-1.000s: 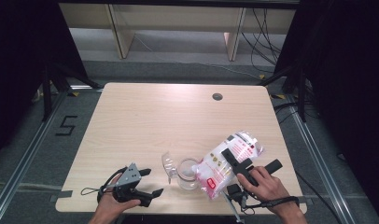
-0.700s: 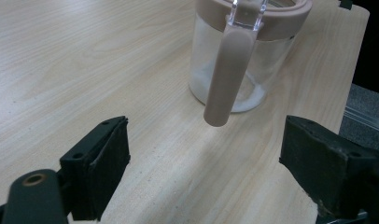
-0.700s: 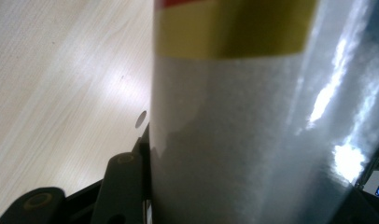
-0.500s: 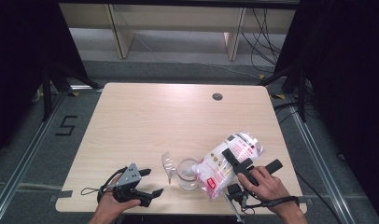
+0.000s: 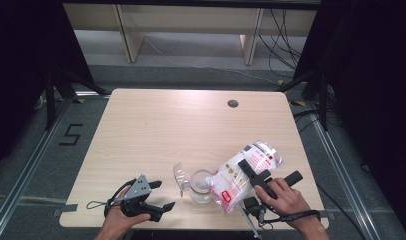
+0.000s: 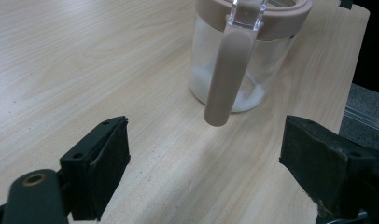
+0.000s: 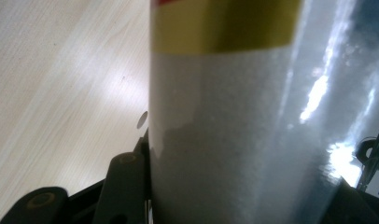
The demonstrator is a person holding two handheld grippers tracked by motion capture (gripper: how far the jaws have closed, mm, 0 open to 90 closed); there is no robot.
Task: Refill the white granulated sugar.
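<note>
**Operator:** Nothing has shifted since the earlier frames: bag, jar and both hands sit where they were. Confirm position of the bag.

**Technician:** Bag (image 5: 243, 175) of white granules lies tilted over the front right of the desk (image 5: 156, 130), long axis running from far right down toward near left. Its lower end hangs at the mouth of the glass jar (image 5: 201, 186), touching or just above the rim; I cannot tell which.

**Operator:** Which hand holds it?

**Technician:** Right gripper (image 5: 256, 176). Its jaws are clamped across the bag's middle; in the right gripper view the bag (image 7: 234, 116) is pressed between them.

**Operator:** Left side?

**Technician:** Left gripper (image 5: 158, 196) rests near the front edge, jaws spread wide, grasping nothing. In the left gripper view the jar (image 6: 243, 51) stands straight ahead, its lid clasp (image 6: 227, 74) hanging toward the jaws, apart from them.

**Operator:** Deciding relation?

**Technician:** Probably the bag's low end over the jar mouth. The left gripper is nearer for steadying the jar.
</note>
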